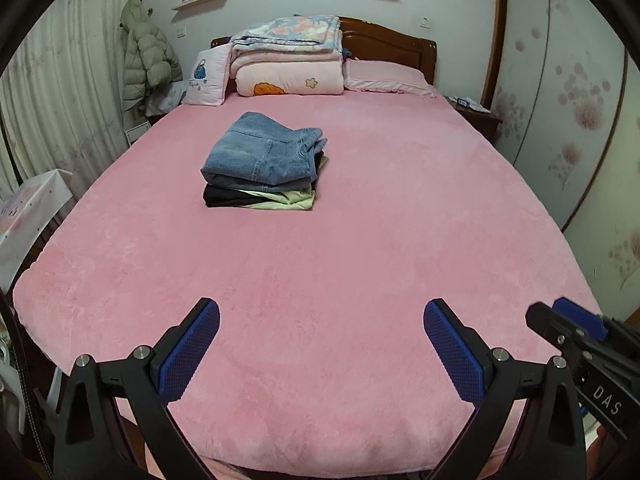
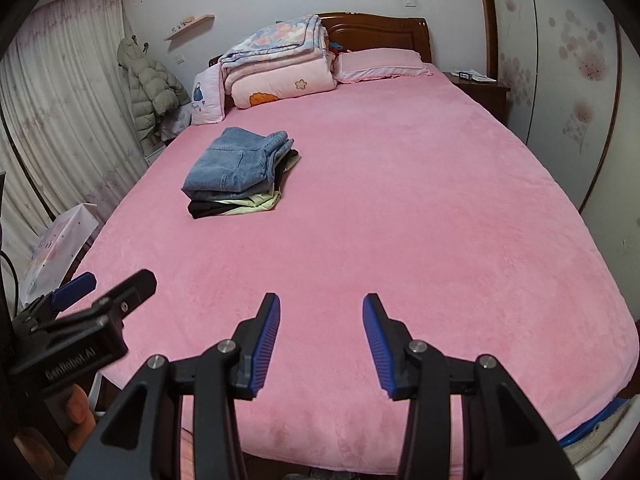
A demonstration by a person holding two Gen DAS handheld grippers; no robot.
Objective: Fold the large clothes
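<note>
Your right gripper (image 2: 320,344) hangs over the near end of the bed (image 2: 400,200), its jaws parted with nothing but pink cover between them. Your left gripper (image 2: 86,306) shows at the left edge. Up the bed sits a stack of folded clothes (image 2: 240,176), blue jeans (image 2: 236,162) on top. Folded quilts (image 2: 280,64) and a pink pillow (image 2: 380,62) rest against the wooden headboard (image 2: 384,32).
</note>
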